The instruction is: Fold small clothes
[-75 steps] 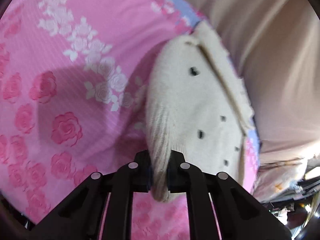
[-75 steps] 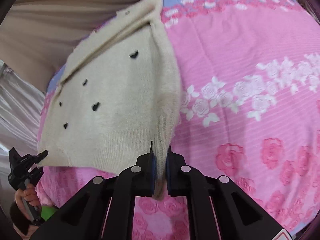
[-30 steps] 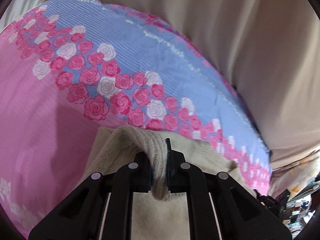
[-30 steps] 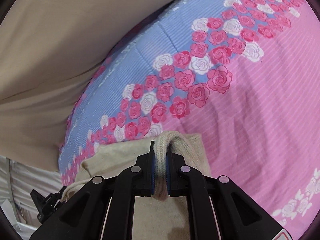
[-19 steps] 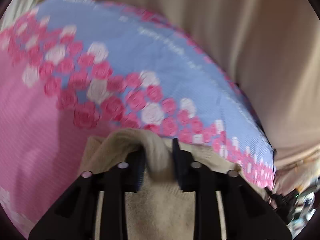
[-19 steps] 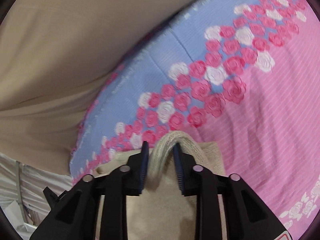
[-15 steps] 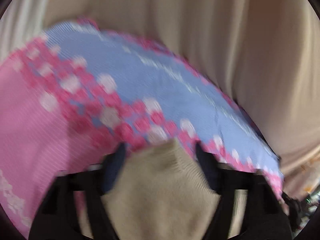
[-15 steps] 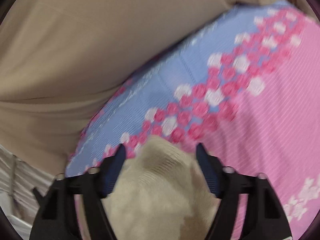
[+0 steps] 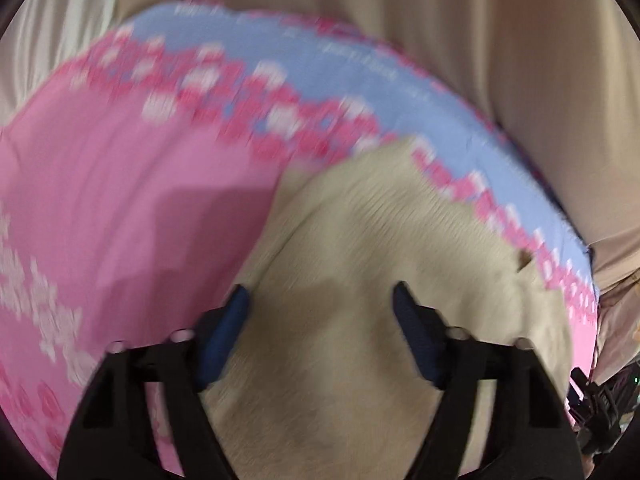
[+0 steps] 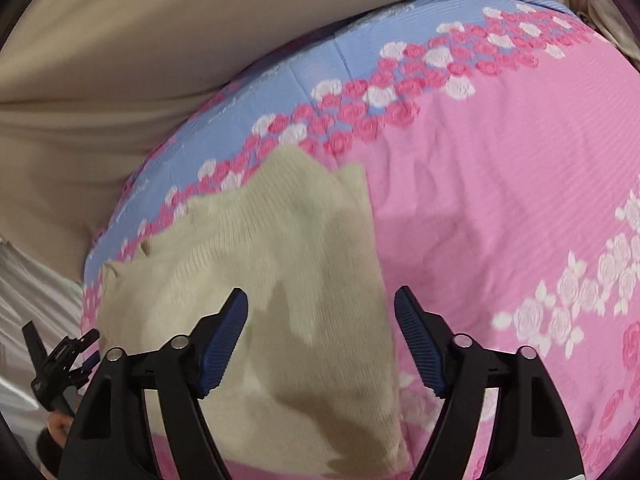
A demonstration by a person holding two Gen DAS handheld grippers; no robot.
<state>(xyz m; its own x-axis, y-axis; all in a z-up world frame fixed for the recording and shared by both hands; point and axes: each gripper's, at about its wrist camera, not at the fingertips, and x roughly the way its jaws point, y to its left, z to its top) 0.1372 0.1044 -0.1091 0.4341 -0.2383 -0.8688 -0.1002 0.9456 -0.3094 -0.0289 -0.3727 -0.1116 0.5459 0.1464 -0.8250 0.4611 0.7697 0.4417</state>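
A cream knit sweater lies folded over on the pink rose-print bed cover, its plain back side up. It also shows in the blurred left wrist view. My right gripper is open and empty above the sweater's right part, blue pads wide apart. My left gripper is open and empty above the sweater's left part. The left gripper also shows at the right wrist view's lower left edge.
The cover has a blue band with roses along its far edge. Beige fabric rises behind the bed. A pale sheet lies at the left side. The right gripper shows at the left wrist view's lower right.
Both grippers carried the sweater's ribbed hem forward over the garment, then opened and let it go. They have pulled back a little; the sweater now lies folded.
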